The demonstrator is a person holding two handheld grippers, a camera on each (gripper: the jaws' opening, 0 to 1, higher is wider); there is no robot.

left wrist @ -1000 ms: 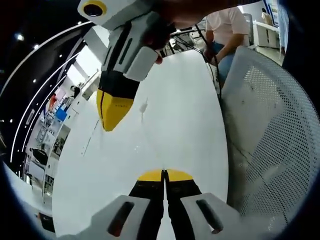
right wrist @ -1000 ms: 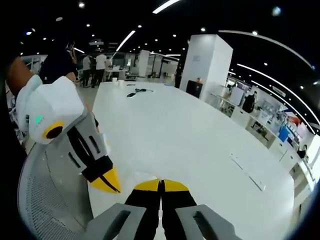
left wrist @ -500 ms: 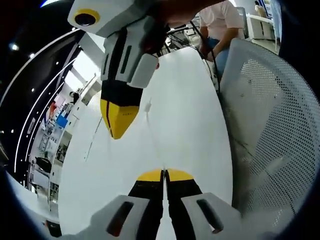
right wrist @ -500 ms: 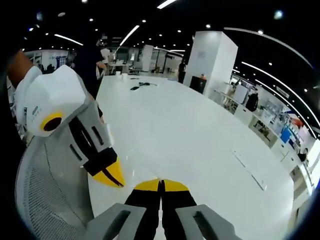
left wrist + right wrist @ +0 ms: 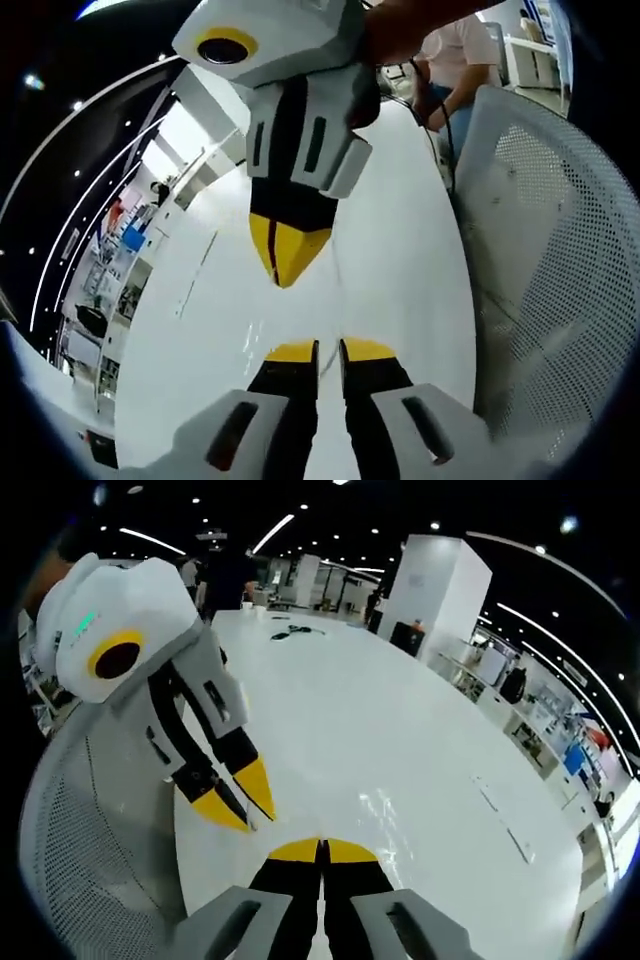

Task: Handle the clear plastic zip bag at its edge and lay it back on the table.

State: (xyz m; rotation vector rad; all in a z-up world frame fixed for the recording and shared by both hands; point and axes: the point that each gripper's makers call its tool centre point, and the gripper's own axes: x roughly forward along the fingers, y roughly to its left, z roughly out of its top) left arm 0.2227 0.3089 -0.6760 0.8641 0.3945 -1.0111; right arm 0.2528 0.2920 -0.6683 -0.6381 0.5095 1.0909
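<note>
Left gripper view: the left gripper (image 5: 318,349) has its jaws slightly parted, nothing between them. Past it, the right gripper (image 5: 287,268) hangs with jaws pressed together. A faint glint on the white table (image 5: 400,250) between the grippers may be the bag (image 5: 255,335); I cannot tell more. A mesh chair (image 5: 550,280) stands right.
</note>
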